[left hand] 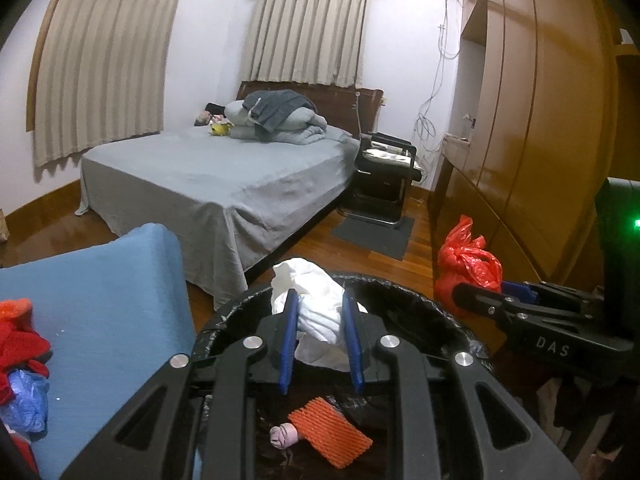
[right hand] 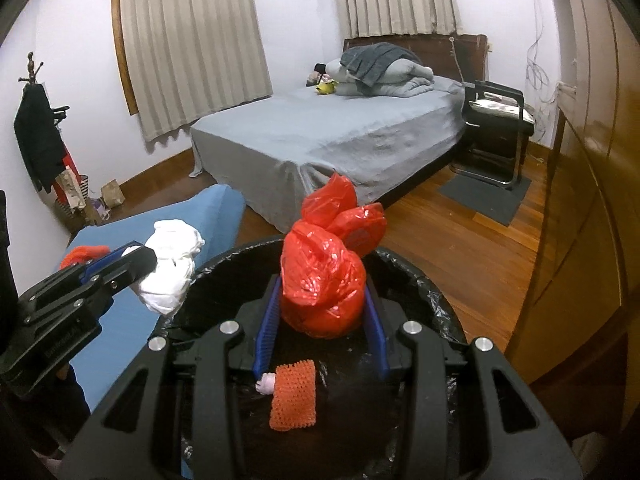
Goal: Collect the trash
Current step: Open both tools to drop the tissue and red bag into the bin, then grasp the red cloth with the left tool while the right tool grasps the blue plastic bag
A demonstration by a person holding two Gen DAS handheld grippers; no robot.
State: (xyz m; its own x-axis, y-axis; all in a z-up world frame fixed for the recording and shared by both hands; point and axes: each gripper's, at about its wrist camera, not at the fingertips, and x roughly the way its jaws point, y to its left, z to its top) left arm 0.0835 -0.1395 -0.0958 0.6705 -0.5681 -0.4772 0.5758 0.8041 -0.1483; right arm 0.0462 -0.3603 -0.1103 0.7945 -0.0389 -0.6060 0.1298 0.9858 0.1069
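Note:
My left gripper point(left hand: 320, 312) is shut on a crumpled white wad point(left hand: 316, 308) and holds it over the black-lined trash bin point(left hand: 424, 304). It also shows in the right wrist view point(right hand: 136, 258) with the white wad point(right hand: 172, 272) by the bin's left rim. My right gripper point(right hand: 320, 312) is shut on a red plastic bag point(right hand: 324, 276) above the bin point(right hand: 420, 276); the bag also shows in the left wrist view point(left hand: 468, 268). An orange foam net point(left hand: 334, 432) and a small pink wad point(left hand: 284, 436) lie on the bin's bottom.
A blue sofa point(left hand: 104, 304) at left carries red cloth point(left hand: 20, 340) and a blue plastic bag point(left hand: 24, 400). A grey bed point(left hand: 224, 176), black chair point(left hand: 384, 172), dark mat point(left hand: 372, 232) and wooden wardrobe point(left hand: 532, 128) stand beyond.

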